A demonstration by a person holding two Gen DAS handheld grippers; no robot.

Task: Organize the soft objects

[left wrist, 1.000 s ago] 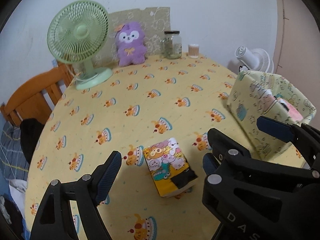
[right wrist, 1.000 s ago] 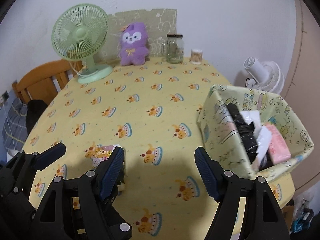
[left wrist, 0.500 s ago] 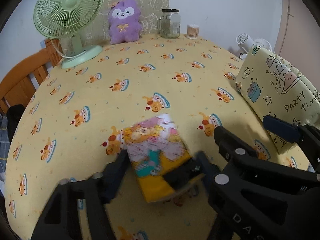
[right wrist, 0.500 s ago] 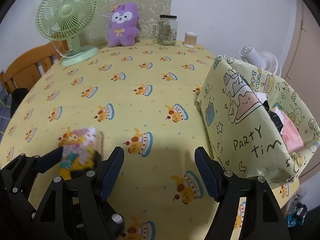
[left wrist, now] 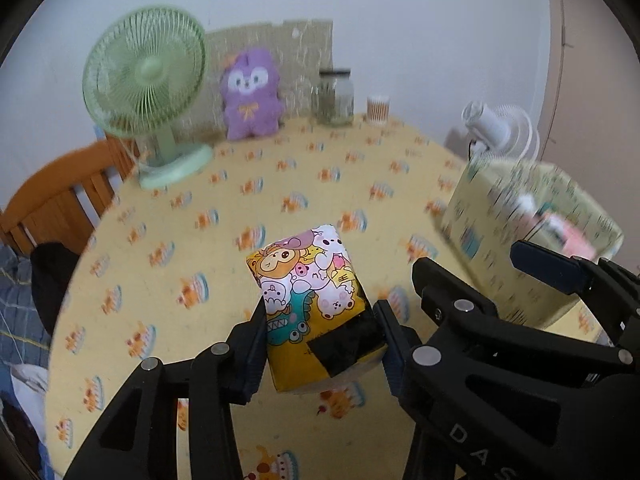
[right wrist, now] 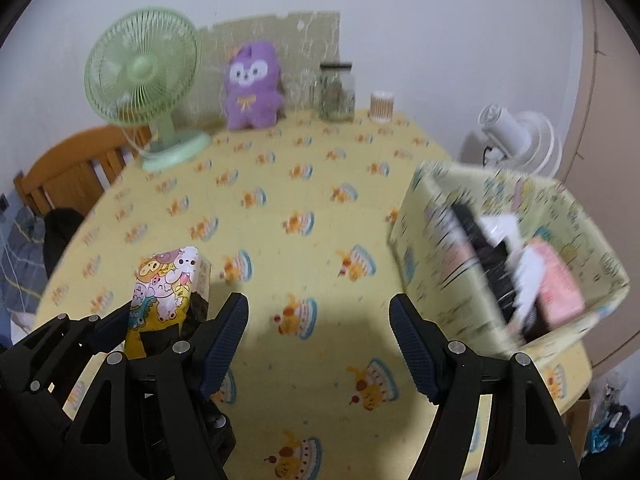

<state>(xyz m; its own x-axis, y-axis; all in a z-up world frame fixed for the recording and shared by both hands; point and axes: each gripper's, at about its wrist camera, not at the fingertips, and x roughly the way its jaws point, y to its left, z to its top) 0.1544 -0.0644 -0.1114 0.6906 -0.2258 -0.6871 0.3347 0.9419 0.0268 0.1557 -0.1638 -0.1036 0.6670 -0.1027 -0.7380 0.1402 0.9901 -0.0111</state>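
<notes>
A: Left gripper (left wrist: 322,344) first?

B: Clenched on the tissue pack (left wrist: 312,300). One finger on each side of its near end, where the black patch is. Pack has cartoon animals on a yellow wrapper and tilts up and away from the camera.

A: Is it off the bench (left wrist: 240,208)?

B: Looks lifted, with its shadow on the yellow cake-print cloth underneath, but I can't say for sure. From the right camera the same pack (right wrist: 166,292) sits low on the left, pinched in the left gripper's fingers (right wrist: 116,326).

A: Right gripper (right wrist: 318,340)?

B: Released, fingers wide apart, nothing between them, just cloth below. It sits just right of the left one; its dark pad (left wrist: 548,266) shows in the left view.

A: The bin?

B: Fabric box (right wrist: 436,248) with doodle print on the right edge of the bench, well apart from the pack. Blurred, but there's black, white and pink stuff (right wrist: 556,284) inside.

A: Back of the bench?

B: Green fan (left wrist: 146,76) on the left, purple plush (left wrist: 250,94) beside it against a beige panel (left wrist: 308,44), then a glass jar (left wrist: 336,98) and a small striped cup (left wrist: 378,109). White fan (right wrist: 520,140) off the bench on the right, wooden chair (left wrist: 56,200) on the left.
</notes>
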